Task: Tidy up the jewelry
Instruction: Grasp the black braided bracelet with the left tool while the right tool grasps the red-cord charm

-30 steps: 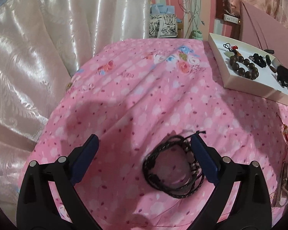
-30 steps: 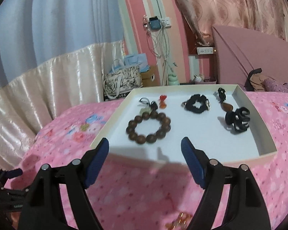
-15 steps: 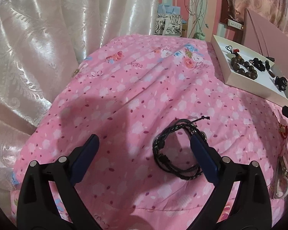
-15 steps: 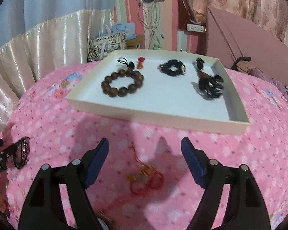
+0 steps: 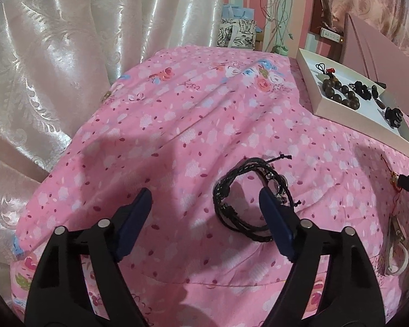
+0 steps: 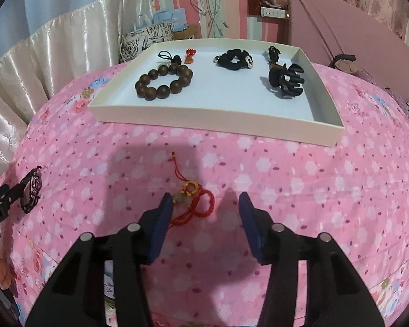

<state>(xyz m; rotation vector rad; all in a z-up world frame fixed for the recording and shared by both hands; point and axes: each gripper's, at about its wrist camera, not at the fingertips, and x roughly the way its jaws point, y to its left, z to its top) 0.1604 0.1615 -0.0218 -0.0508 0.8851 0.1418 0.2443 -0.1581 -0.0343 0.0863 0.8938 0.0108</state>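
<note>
1. One wide bed with a pink flower-print cloth (image 6: 286, 179) carries everything; its soft, creased surface could let a cord sink or snag under a closing finger.
2. At the far side lies the shallow white cardboard tray (image 6: 212, 115), already holding the brown wooden bead bracelet (image 6: 163, 80), a black fabric scrunchie (image 6: 233, 60) and, at the right, a black plastic claw clip (image 6: 286, 81). The middle of the tray floor is free for more pieces.
3. Right tool (image 6: 203, 209): jaws moderately wide and holding nothing, low over the cloth. The red knotted cord charm with gold beads (image 6: 196, 199) lies just inside the left finger, off centre. A close from here might pinch only a loop, so the rest would dangle and could catch the tray's near wall.
4. Left tool (image 5: 204, 204): jaws wide. The black braided cord bracelet bundle (image 5: 242, 199) sits at the right finger, which seems threaded through the ring; whether it hangs from it or rests on the cloth I cannot tell. Nothing clamps it, so a tilt could let it slide off.
5. At the near right edge of the left view lies a small pale object, too distorted to name.
</note>
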